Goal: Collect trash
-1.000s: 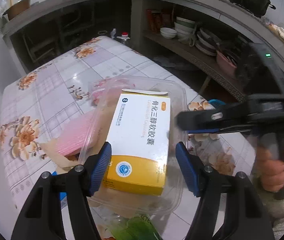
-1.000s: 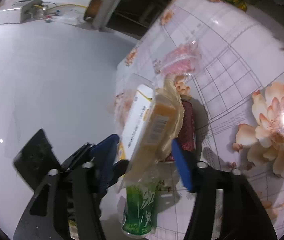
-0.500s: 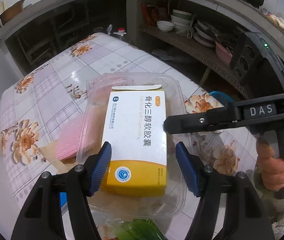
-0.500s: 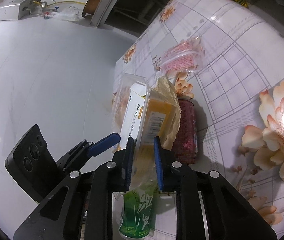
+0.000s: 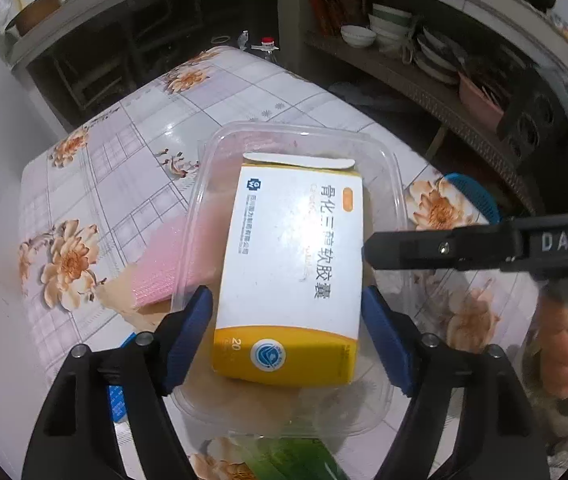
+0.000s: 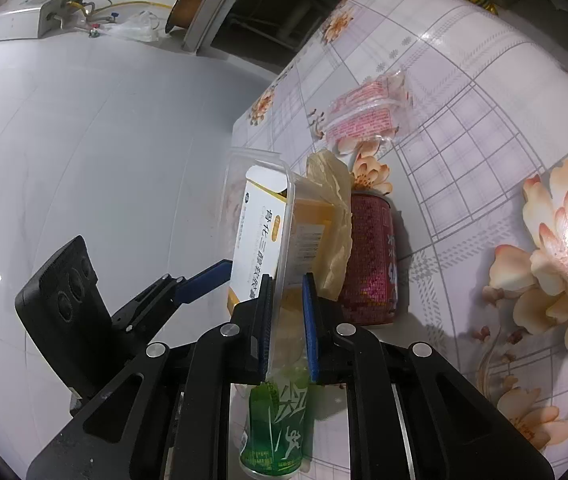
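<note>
A clear plastic tray [image 5: 393, 184] holds a white and yellow medicine box [image 5: 291, 264]. My left gripper [image 5: 287, 332] is open, its blue pads on either side of the box's yellow end, not touching it. My right gripper [image 6: 287, 320] is shut on the tray's wall [image 6: 284, 248] and holds the tray lifted and tilted above the table. It enters the left wrist view from the right [image 5: 367, 250]. The box also shows in the right wrist view [image 6: 258, 240]. A crumpled beige wrapper [image 6: 333, 216] hangs against the tray.
On the floral tablecloth [image 6: 483, 80] lie a red can [image 6: 369, 256], a green can [image 6: 280, 424] below the tray, and a pink snack packet [image 6: 363, 116]. A pink foam sheet [image 5: 160, 264] lies under the tray. Shelves with bowls [image 5: 387, 32] stand behind.
My right gripper closed on the tray's wall and lifted it with the box toward the left gripper. The left gripper stayed open.
</note>
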The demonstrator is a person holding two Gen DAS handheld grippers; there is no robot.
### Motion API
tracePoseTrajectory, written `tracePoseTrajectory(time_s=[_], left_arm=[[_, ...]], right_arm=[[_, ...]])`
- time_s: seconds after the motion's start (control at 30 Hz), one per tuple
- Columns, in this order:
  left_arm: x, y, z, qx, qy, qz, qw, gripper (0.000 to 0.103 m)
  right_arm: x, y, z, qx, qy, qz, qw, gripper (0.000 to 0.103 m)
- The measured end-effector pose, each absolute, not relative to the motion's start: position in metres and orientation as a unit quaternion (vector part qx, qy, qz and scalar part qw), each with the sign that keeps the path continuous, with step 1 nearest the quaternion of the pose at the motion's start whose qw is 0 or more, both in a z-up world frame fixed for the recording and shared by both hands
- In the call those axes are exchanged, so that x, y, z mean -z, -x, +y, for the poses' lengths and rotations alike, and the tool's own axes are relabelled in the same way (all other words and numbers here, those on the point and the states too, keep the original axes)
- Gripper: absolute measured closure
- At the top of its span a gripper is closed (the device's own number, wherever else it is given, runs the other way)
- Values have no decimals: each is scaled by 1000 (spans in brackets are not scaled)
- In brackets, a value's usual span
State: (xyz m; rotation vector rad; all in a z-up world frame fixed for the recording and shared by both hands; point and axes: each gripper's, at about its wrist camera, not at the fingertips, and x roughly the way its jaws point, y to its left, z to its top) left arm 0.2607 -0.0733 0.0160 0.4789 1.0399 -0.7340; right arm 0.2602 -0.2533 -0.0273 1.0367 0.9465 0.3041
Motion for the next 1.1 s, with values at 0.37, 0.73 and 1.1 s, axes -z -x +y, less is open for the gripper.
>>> tracePoseTrajectory(time_s=[0.37, 0.73, 1.1], left_arm=[[-14, -261, -73, 343, -207, 480, 781, 32], [-25, -257, -62, 348, -180, 465, 794, 32], [-58, -243, -45, 364, -126, 423, 820, 32]], right_arm=[[31, -262, -256, -143, -481, 430, 750, 90], [31, -257, -260, -143, -489, 426, 747, 93], [29, -254, -263, -139, -496, 419, 747, 98]])
